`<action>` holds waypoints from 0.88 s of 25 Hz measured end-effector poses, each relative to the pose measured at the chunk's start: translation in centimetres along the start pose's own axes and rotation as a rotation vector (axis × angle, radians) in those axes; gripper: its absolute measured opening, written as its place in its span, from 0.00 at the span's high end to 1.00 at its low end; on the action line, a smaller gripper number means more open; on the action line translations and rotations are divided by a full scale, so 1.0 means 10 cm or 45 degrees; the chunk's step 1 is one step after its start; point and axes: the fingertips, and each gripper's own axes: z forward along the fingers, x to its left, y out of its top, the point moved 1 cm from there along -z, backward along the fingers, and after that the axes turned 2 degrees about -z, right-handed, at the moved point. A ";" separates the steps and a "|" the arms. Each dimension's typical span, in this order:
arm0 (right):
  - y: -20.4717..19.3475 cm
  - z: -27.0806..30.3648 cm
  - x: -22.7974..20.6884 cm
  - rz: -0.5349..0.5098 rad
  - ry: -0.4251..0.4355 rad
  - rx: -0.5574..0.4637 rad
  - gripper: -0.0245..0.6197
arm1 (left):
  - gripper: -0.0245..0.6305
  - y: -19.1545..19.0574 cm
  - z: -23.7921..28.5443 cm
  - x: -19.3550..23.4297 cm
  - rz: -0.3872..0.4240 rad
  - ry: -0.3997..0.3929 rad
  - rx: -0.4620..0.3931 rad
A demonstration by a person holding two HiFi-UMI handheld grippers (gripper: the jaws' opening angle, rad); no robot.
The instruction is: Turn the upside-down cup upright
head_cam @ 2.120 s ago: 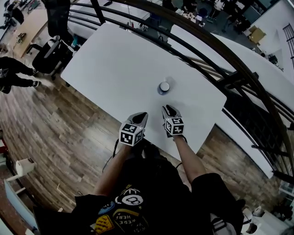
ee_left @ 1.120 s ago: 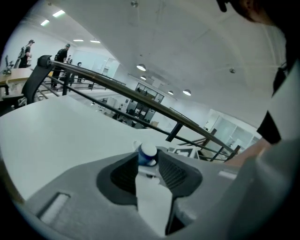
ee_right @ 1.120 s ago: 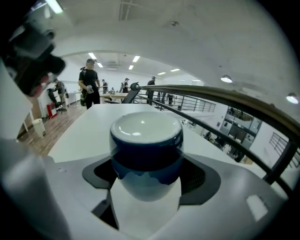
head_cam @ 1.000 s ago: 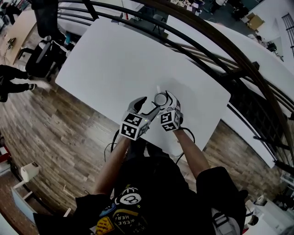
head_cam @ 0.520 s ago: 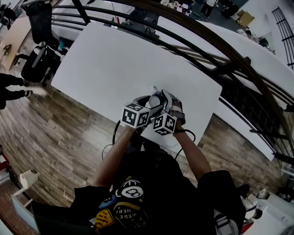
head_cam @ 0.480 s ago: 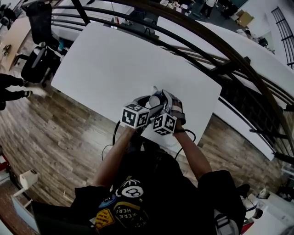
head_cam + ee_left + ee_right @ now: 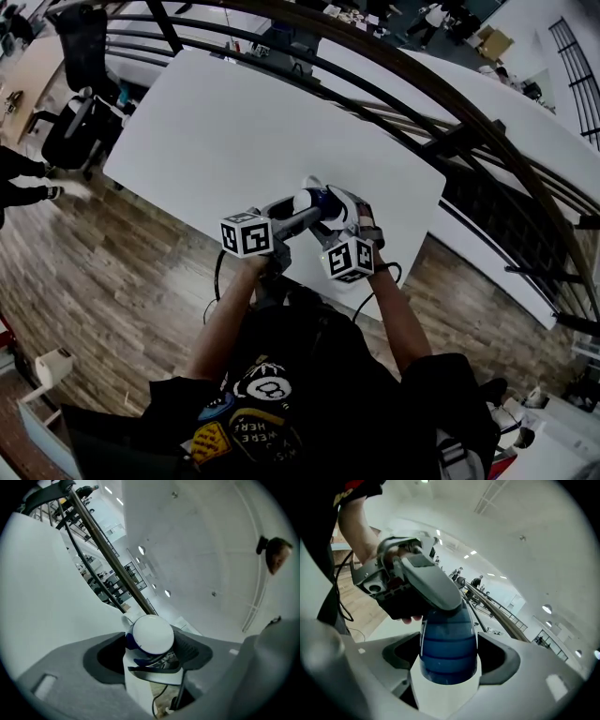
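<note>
cup (image 7: pixel 314 200) off the white table (image 7: pixel 234 122), held in the air over its near edge, closer to the near right corner. Blue ribbed body, white bottom, tipped over, not upright.

right gripper (image 7: pixel 334 208): both pads clamped on the blue side wall. In the right gripper view the cup fills the gap, wide end toward the camera.

left gripper (image 7: pixel 302 214): comes in from the left and meets the same cup. Jaws closing, with the cup's white bottom end between them (bottom faces its camera). In the left gripper view the bottom spans the whole gap and touches the pad on each side.

The right gripper view shows one grey left jaw lying over the far end of the cup. Marker cubes sit toward the person. Dark railing (image 7: pixel 450 103) runs past the table's far edge.
</note>
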 end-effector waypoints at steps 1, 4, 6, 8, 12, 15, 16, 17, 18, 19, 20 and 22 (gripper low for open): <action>0.04 -0.04 0.00 0.041 0.019 -0.049 0.36 | 0.46 0.02 -0.02 0.00 -0.033 -0.023 -0.017; 0.12 -0.16 -0.03 0.210 0.049 -0.229 0.37 | 0.46 0.05 -0.08 0.05 -0.146 -0.082 -0.071; 0.12 -0.26 -0.09 0.374 0.037 -0.360 0.39 | 0.47 0.06 -0.13 0.10 -0.216 -0.104 -0.111; 0.07 -0.36 -0.17 0.620 0.028 -0.456 0.39 | 0.47 0.09 -0.18 0.11 -0.257 -0.123 -0.144; -0.09 -0.47 -0.22 1.271 0.212 -0.633 0.46 | 0.46 0.12 -0.22 0.06 -0.315 -0.170 -0.184; 0.02 -0.49 -0.20 1.549 0.441 -0.833 0.69 | 0.46 0.10 -0.22 0.05 -0.352 -0.230 -0.173; 0.07 -0.50 -0.20 1.567 0.487 -0.879 0.79 | 0.46 0.09 -0.21 0.06 -0.376 -0.254 -0.179; 0.11 -0.51 -0.20 1.568 0.520 -0.905 0.83 | 0.46 0.09 -0.22 0.07 -0.409 -0.283 -0.190; 0.15 -0.51 -0.20 1.559 0.546 -0.914 0.85 | 0.46 0.10 -0.24 0.07 -0.442 -0.318 -0.201; 0.19 -0.51 -0.18 1.548 0.567 -0.915 0.86 | 0.46 0.10 -0.26 0.07 -0.468 -0.352 -0.205; 0.22 -0.51 -0.16 1.539 0.583 -0.911 0.87 | 0.46 0.10 -0.29 0.07 -0.483 -0.379 -0.202; 0.23 -0.50 -0.13 1.524 0.604 -0.893 0.88 | 0.47 0.06 -0.33 0.12 -0.439 -0.366 -0.172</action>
